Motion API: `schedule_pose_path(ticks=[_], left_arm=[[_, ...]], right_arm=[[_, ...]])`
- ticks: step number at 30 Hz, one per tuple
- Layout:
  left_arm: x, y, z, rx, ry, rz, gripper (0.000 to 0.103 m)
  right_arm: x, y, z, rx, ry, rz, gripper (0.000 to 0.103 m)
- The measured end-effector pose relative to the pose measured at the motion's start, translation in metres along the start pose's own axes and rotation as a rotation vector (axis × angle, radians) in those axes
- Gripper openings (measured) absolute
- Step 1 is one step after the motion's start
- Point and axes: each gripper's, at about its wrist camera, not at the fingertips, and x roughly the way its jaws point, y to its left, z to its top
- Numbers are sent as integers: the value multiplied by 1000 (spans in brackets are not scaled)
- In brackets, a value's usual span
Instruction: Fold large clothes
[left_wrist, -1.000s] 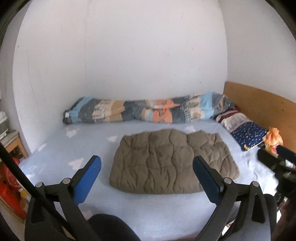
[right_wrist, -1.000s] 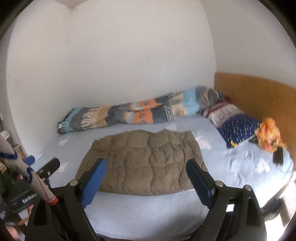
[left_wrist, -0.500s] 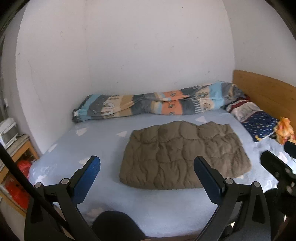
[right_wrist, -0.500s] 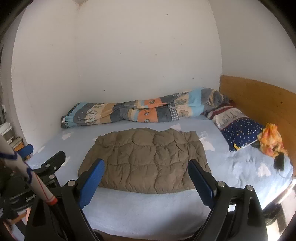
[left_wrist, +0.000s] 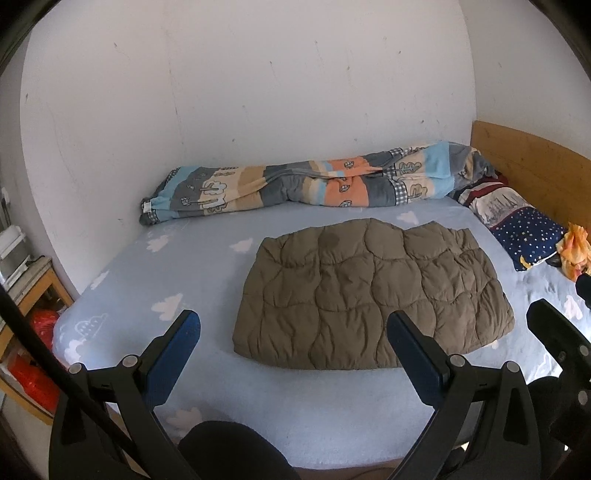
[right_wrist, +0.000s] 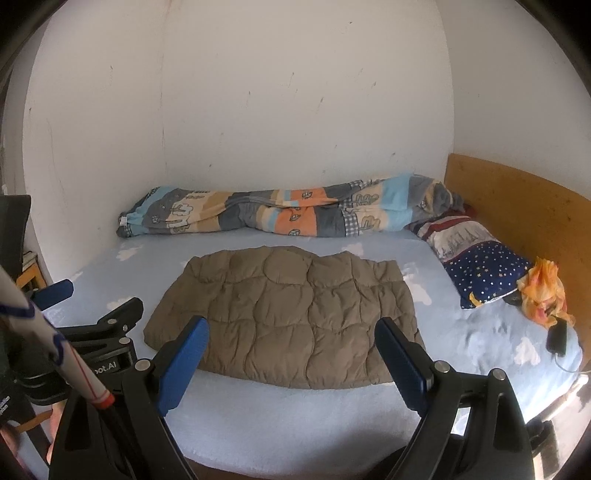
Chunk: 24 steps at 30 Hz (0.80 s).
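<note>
A brown quilted garment (left_wrist: 373, 295) lies folded flat in the middle of the bed (left_wrist: 177, 273); it also shows in the right wrist view (right_wrist: 288, 317). My left gripper (left_wrist: 291, 328) is open and empty, held above the bed's near edge, short of the garment. My right gripper (right_wrist: 291, 332) is open and empty too, also back from the garment's near edge. The left gripper's body (right_wrist: 107, 332) shows at the left of the right wrist view.
A rolled patterned blanket (left_wrist: 314, 181) lies along the far wall. A star-print pillow (left_wrist: 524, 229) and orange cloth (left_wrist: 574, 251) sit by the wooden headboard (left_wrist: 532, 170). A phone (right_wrist: 557, 338) lies at the bed's right. A wooden shelf (left_wrist: 33, 280) stands left.
Both grippers have drawn back and up from the bed, so more of the bed and walls shows. The garment has not moved. Both stay open.
</note>
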Motion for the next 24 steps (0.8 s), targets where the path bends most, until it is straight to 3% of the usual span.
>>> schedule_pose_path(ticks=[11,24], left_arm=[[11,4,4,-23,34,-21,101],[5,-6,3,-5,14,-18,101]], right_arm=[[12,0,12,3,1,8,94],[3,-5,20,22,-28,8,94]])
